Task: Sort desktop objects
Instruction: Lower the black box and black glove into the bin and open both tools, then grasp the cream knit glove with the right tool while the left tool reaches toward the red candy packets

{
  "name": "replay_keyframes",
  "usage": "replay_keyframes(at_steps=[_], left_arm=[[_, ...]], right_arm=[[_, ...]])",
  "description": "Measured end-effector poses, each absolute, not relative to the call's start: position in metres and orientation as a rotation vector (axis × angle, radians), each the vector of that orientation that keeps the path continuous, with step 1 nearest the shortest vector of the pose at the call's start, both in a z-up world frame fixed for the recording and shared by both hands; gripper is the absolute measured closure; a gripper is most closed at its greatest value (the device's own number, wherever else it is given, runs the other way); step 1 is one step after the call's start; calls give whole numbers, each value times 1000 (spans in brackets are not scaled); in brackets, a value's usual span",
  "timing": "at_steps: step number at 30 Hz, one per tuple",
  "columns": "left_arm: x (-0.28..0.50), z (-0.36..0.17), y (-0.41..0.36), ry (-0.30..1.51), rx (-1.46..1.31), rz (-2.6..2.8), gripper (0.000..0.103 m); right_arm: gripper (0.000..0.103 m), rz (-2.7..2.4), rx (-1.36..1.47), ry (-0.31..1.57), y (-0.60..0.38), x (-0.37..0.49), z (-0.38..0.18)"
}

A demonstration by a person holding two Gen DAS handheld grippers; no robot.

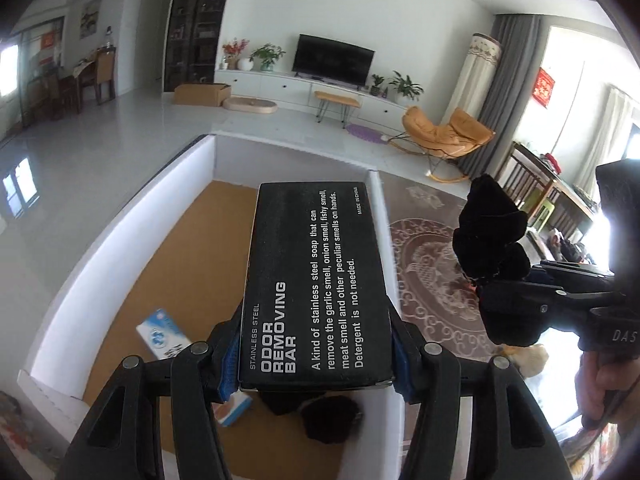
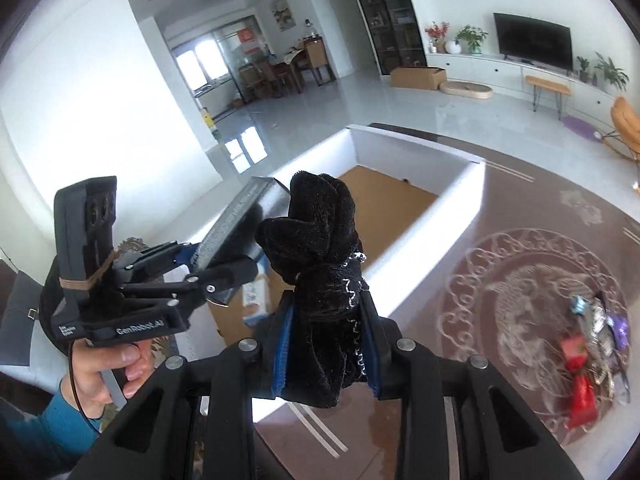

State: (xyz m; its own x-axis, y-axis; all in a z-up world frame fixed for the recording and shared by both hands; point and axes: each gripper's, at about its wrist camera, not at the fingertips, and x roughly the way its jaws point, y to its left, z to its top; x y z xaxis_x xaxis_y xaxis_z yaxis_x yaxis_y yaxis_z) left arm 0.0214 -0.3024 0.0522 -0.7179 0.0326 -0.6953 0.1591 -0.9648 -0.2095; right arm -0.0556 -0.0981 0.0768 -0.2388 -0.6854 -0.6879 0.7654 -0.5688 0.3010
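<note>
Left gripper (image 1: 316, 364) has the black box (image 1: 316, 280) pinched by its near end, blue pads tight on both long sides, the rest jutting out ahead of the fingers with its printed face up. Under and ahead of those fingers sits the white bin (image 1: 120, 216) with its brown floor: a blue-and-white packet (image 1: 162, 336) just left of the left finger, a small carton (image 1: 234, 408) below the pads, something dark (image 1: 330, 416) under the box's near end.

Right gripper (image 2: 326, 356) is clamped narrow on a black glove (image 2: 324, 264), the fabric bunched between the pads and standing up past the fingertips, white stitching down its right side. From this camera the bin (image 2: 440, 208) lies ahead of the fingers, and the left gripper (image 2: 224, 264) with its box (image 2: 236, 216) is off to their left, a hand (image 2: 108, 372) in a blue sleeve on its handle. To the right of the fingers, on the patterned tabletop (image 2: 500, 260), lies a blurred heap of wrappers (image 2: 592, 352), red and purple among them, well apart from the glove.

From the left camera, the glove (image 1: 490, 228) and right gripper (image 1: 516, 304) hang right of the box, over the tabletop (image 1: 432, 280) beside the bin's wall.
</note>
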Motion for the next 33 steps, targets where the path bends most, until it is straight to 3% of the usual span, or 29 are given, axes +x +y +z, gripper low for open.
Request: replay_keyframes(at_steps=[6, 7, 8, 9, 13, 16, 17, 21, 24, 29, 33], left_arm=[[32, -6, -360, 446, 1321, -2558, 44], [34, -15, -364, 443, 1337, -2512, 43], [35, -21, -366, 453, 1345, -2485, 43], [37, -23, -367, 466, 1336, -2485, 43], [48, -3, -351, 477, 1207, -2577, 35], [54, 23, -317, 432, 1112, -2698, 28], [54, 31, -301, 414, 1094, -2753, 28], [55, 58, -220, 354, 1079, -2995, 21], [52, 58, -152, 297, 1118, -3151, 0], [17, 3, -57, 131, 1365, -3170, 0], [-20, -57, -22, 87, 1547, -3069, 0]], right_arm=[[69, -1771, 1122, 140, -199, -37, 24], [61, -1738, 1158, 127, -208, -34, 13], [46, -1717, 1188, 123, -214, -31, 3], [40, -1718, 1200, 122, -217, -28, -5], [36, -1803, 1103, 70, -188, -18, 0], [11, -1954, 974, 81, -129, -10, 13], [8, -2015, 941, 103, -104, -7, 14], [8, -2268, 917, 225, 3, 10, -2], [8, -2437, 997, 274, 88, 27, -26], [7, -2481, 1299, 246, 179, 17, -63], [7, -2483, 1378, 270, 192, 1, -85]])
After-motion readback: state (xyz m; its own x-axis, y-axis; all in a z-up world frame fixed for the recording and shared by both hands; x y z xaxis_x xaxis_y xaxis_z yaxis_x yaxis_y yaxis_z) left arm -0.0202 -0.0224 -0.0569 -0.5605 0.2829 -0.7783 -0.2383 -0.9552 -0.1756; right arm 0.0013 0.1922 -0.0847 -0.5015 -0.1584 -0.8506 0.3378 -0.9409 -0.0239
